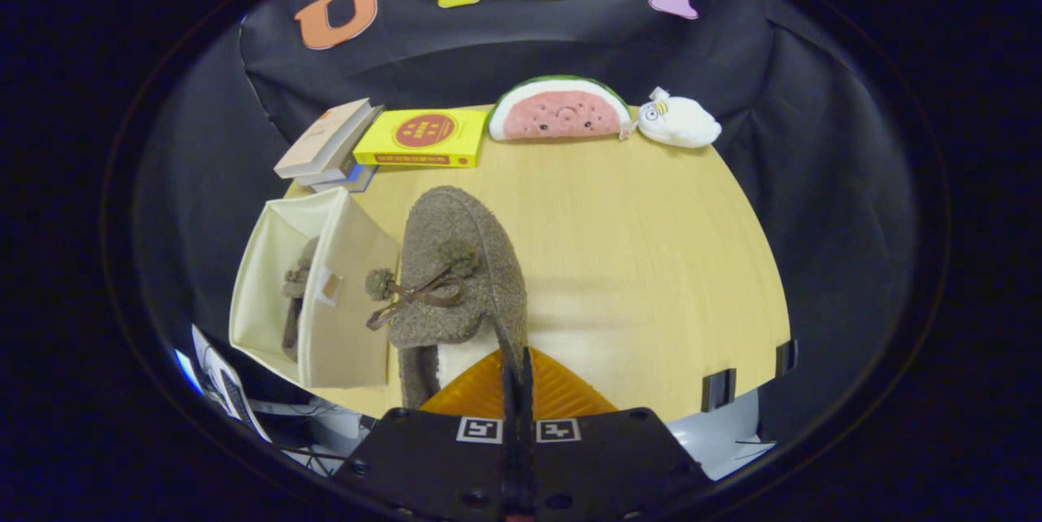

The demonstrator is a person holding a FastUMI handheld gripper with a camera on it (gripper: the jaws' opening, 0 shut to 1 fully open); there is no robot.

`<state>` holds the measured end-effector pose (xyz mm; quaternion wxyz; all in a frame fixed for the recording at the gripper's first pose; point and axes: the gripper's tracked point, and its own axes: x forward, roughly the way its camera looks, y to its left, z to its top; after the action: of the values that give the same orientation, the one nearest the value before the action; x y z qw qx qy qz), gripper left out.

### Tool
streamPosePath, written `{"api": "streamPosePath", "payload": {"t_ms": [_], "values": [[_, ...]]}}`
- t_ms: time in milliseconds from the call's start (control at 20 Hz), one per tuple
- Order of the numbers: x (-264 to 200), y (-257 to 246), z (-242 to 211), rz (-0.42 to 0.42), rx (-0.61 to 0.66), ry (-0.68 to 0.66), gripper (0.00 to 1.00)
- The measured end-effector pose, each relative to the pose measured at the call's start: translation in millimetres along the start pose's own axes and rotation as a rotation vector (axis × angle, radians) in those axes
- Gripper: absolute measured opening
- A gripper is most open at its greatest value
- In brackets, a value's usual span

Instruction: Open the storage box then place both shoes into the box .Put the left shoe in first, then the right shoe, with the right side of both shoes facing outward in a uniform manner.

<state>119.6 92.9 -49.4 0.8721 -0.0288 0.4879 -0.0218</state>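
A fuzzy brown-grey shoe point(456, 261) with a brown bow and pompoms hangs above the wooden table point(651, 261), toe pointing away from me. My gripper point(517, 379) is shut on the shoe's right side wall near the heel, both fingers pinching the collar. To the shoe's left stands the cream fabric storage box point(342, 302), open at the top. Inside it a second brown shoe point(295, 294) stands on its side, partly hidden by the box wall.
At the back of the table lie stacked books point(326, 149), a yellow book point(423, 138), a watermelon plush point(560, 111) and a white plush point(677, 121). Black clips point(718, 388) sit on the table's near right edge.
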Motion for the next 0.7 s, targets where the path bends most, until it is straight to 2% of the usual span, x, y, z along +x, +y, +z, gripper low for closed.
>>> {"api": "streamPosePath", "payload": {"t_ms": [350,700], "values": [[-34.0,107.7,24.0,0.065,0.010,-0.113,0.00],[-7.4,204.5,26.7,0.137,0.021,-0.119,0.00]]}}
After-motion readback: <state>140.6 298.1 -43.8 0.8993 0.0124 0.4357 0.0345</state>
